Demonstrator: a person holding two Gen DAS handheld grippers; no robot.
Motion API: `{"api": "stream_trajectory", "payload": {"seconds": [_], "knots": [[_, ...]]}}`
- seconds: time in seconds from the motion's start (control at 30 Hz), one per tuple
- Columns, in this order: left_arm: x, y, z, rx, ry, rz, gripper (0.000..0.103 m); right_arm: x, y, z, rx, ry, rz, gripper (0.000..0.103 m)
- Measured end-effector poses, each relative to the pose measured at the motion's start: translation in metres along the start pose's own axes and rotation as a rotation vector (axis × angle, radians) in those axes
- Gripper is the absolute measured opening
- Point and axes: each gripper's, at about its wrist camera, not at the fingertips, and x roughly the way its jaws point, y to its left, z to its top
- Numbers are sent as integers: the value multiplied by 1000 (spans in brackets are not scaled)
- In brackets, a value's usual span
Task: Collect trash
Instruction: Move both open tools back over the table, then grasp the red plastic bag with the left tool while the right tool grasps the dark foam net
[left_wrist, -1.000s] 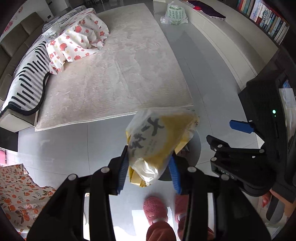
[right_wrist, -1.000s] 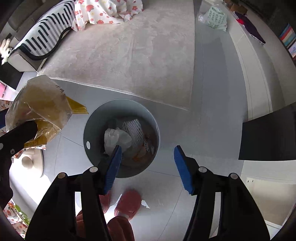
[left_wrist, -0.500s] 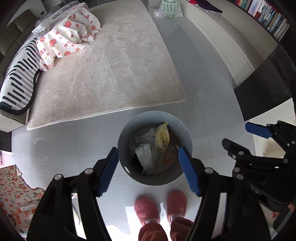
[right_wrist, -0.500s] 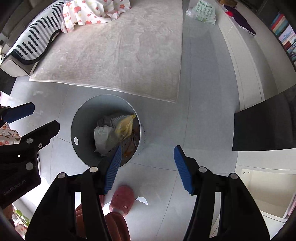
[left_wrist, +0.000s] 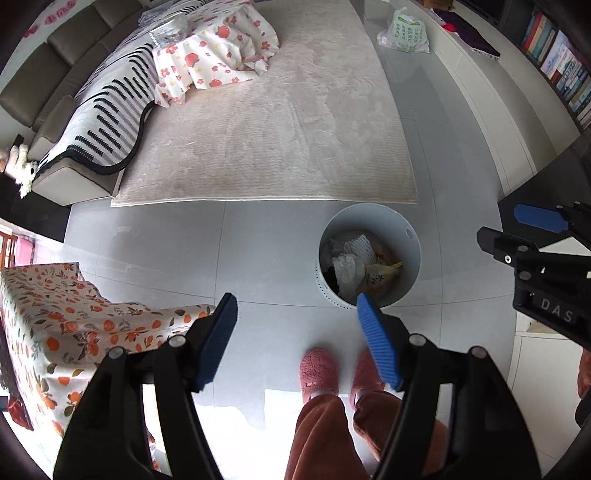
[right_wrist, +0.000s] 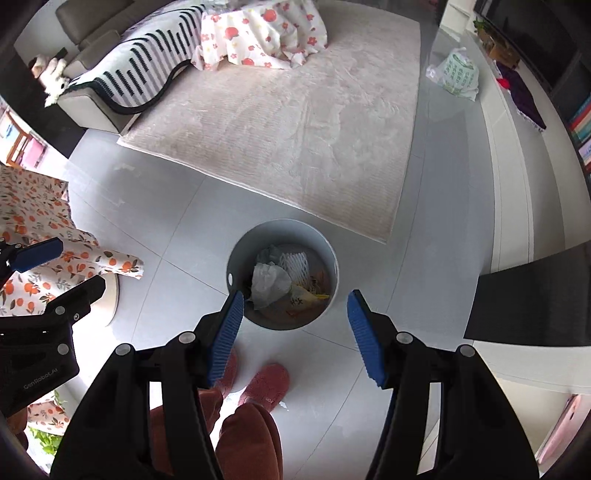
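Observation:
A round grey bin (left_wrist: 413, 236) (right_wrist: 282, 223) stands on the tiled floor just off the rug's corner. Inside it lie crumpled white wrappers and a yellow snack bag (left_wrist: 382, 275) (right_wrist: 304, 295). High over the floor, left of the bin, my left gripper (left_wrist: 295, 306) is open with nothing between its blue pads. My right gripper (right_wrist: 295, 299) hangs open and empty above the bin's near side. Each gripper also shows in the other's view: the right gripper (left_wrist: 535, 236) at the right edge, the left gripper (right_wrist: 55, 269) at the left edge.
A beige rug (left_wrist: 266, 122) spreads beyond the bin, with a sofa (left_wrist: 59, 55) under striped and floral covers. A green-printed plastic bag (left_wrist: 406, 31) sits on the floor far back. A person's pink slippers (left_wrist: 319, 373) stand close below. An orange-patterned cloth (left_wrist: 55, 317) lies left, a dark cabinet (right_wrist: 532, 295) right.
The left gripper opened and the yellow bag dropped into the bin. Both grippers then rose, so the bin looks smaller, and the left one drifted to the bin's left.

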Motion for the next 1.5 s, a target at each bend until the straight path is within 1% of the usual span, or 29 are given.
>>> {"api": "stream_trajectory", "payload": {"seconds": [0.1,0.23,0.47,0.63,0.8,0.87,0.93,1.1,1.23,1.37,1.5], "knots": [[-41,35,-12,-88,-18,45,71,-40,34,16,-100,-32,23,57],[-91,82,-39,-213,-26,120,72,-90,82,37,-223,-86,72,57],[-180,168,-107,-492,-34,269,73,-163,186,58,-465,-168,210,57],[-219,227,-155,-664,-58,366,75,-196,266,59,-643,-206,280,57],[-241,290,-202,-821,-80,402,75,-215,344,53,-746,-223,328,57],[-246,319,-222,-854,-86,415,75,-222,380,50,-778,-234,335,57],[-251,353,-241,-866,-89,427,75,-227,419,46,-796,-243,344,57],[-261,437,-288,-864,-89,452,75,-232,521,34,-805,-227,380,57],[-260,493,-320,-867,-81,461,75,-232,599,21,-831,-211,412,57],[-256,531,-344,-888,-74,458,75,-230,660,14,-876,-208,424,57],[-245,563,-364,-929,-66,445,75,-220,706,10,-927,-198,421,57]]}}
